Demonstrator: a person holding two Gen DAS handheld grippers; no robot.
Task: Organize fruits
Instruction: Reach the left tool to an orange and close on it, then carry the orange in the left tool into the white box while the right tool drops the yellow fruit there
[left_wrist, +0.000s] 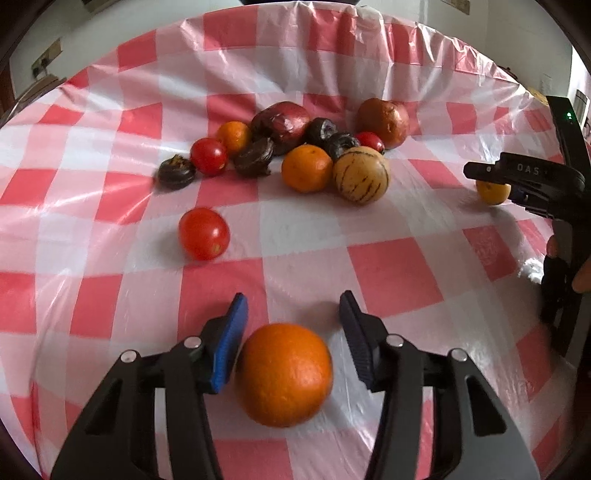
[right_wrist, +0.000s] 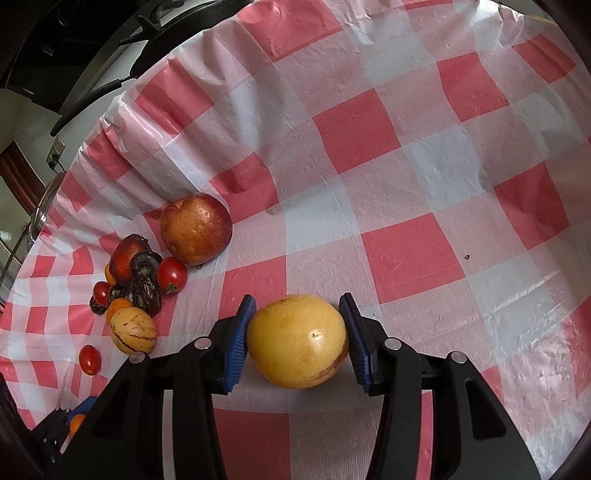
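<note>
My left gripper (left_wrist: 293, 308) is open, and an orange (left_wrist: 283, 374) lies on the checked cloth between its blue pads, touching the left pad (left_wrist: 227, 350) with a gap at the right one. My right gripper (right_wrist: 297, 312) is shut on a yellow fruit (right_wrist: 297, 341), both pads against its sides, just above the cloth. It also shows at the right of the left wrist view (left_wrist: 493, 191). A pile of fruit lies mid-table: a striped melon (left_wrist: 361, 173), oranges (left_wrist: 306, 168), tomatoes (left_wrist: 208, 156), dark fruits (left_wrist: 255, 156), and a red-brown apple (left_wrist: 382, 122).
A lone tomato (left_wrist: 204, 233) lies on the cloth in front of the pile. The red-and-white checked plastic cloth (right_wrist: 424, 155) covers the whole table, creased at the far edge. In the right wrist view the pile (right_wrist: 136, 288) lies to the left.
</note>
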